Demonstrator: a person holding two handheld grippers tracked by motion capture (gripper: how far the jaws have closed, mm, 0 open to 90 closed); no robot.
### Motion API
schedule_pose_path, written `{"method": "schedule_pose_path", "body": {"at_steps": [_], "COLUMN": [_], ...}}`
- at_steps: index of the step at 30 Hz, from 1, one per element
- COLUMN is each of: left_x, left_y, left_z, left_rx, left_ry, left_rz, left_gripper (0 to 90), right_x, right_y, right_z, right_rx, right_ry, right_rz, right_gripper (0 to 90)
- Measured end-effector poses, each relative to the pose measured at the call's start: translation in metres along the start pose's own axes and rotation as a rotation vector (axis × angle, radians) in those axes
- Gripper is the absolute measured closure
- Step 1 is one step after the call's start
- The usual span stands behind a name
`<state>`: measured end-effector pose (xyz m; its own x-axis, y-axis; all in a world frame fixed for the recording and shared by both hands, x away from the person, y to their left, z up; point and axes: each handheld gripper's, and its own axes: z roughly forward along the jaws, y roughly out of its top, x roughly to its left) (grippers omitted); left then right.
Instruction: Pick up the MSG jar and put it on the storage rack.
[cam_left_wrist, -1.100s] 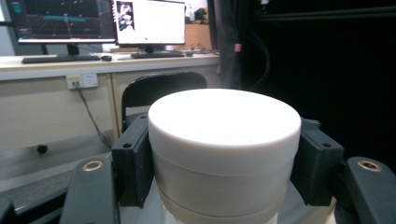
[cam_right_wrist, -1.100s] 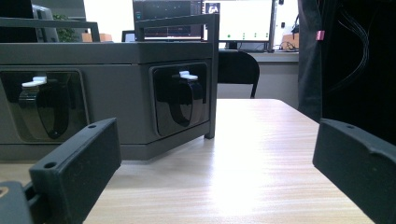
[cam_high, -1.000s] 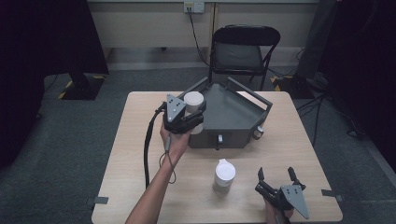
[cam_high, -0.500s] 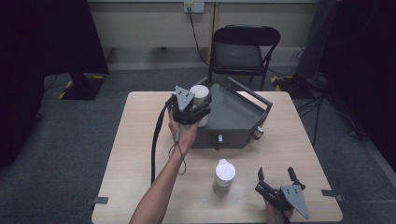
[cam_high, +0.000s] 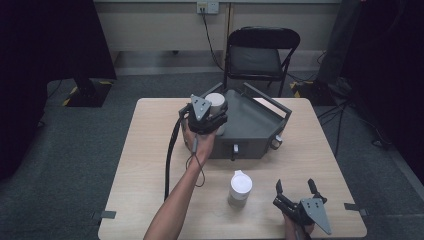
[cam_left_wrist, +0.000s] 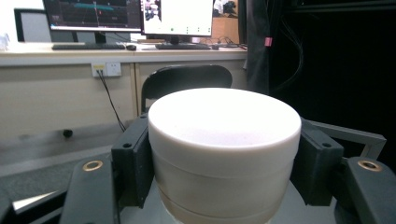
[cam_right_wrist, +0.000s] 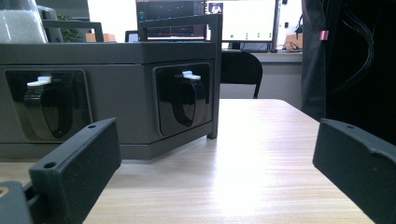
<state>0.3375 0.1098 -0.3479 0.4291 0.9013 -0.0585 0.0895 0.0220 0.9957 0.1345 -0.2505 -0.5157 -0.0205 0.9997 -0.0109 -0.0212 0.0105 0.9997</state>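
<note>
Clamped between the black jaws of the left gripper (cam_high: 210, 119), a white canister (cam_left_wrist: 224, 154) was held upright, and over the previous second it had been carried from beyond the left edge of the grey tray (cam_high: 260, 127) to a place above the tray's near-left corner. A placement inside the tray was judged to be the step in hand. The right gripper (cam_high: 296, 192) was kept spread and idle, low on the wooden table (cam_high: 145, 165), near a second canister (cam_high: 240, 187). Beyond the table, a folding chair (cam_high: 260, 57), a wall outlet (cam_high: 207, 7) and dark curtains were seen over grey carpet.
</note>
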Motion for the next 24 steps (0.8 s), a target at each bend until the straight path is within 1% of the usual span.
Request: {"method": "schedule_pose_path", "body": {"at_steps": [4,6,7,10,12,15,24], "left_x": [-0.003,-0.005,-0.009,-0.012,-0.014,-0.015,-0.016], "left_y": [-0.003,-0.005,-0.009,-0.011,-0.014,-0.013,-0.012], "left_z": [-0.001,-0.002,-0.003,-0.004,-0.004,-0.003,-0.004], "left_rx": [-0.008,-0.013,-0.025,-0.034,-0.041,-0.039,-0.032], "left_ry": [0.008,0.010,0.018,0.026,0.034,0.038,0.039], "left_rz": [0.012,0.031,0.049,0.061,0.054,0.058,0.058], "left_gripper": [34.2,34.2,34.1,34.0,34.0,34.0,34.0], "right_x": [0.000,0.000,0.000,0.000,0.000,0.000,0.000], "right_y": [0.000,0.000,0.000,0.000,0.000,0.000,0.000], "right_z": [0.000,0.000,0.000,0.000,0.000,0.000,0.000], "right_rx": [0.000,0.000,-0.001,-0.001,-0.001,0.000,0.000], "right_ry": [0.002,0.002,0.002,0.002,0.003,0.002,0.000], "right_rz": [-0.001,0.000,0.000,0.000,0.000,0.000,0.000], "right_gripper": [0.0,0.0,0.0,0.0,0.0,0.0,0.0]}}
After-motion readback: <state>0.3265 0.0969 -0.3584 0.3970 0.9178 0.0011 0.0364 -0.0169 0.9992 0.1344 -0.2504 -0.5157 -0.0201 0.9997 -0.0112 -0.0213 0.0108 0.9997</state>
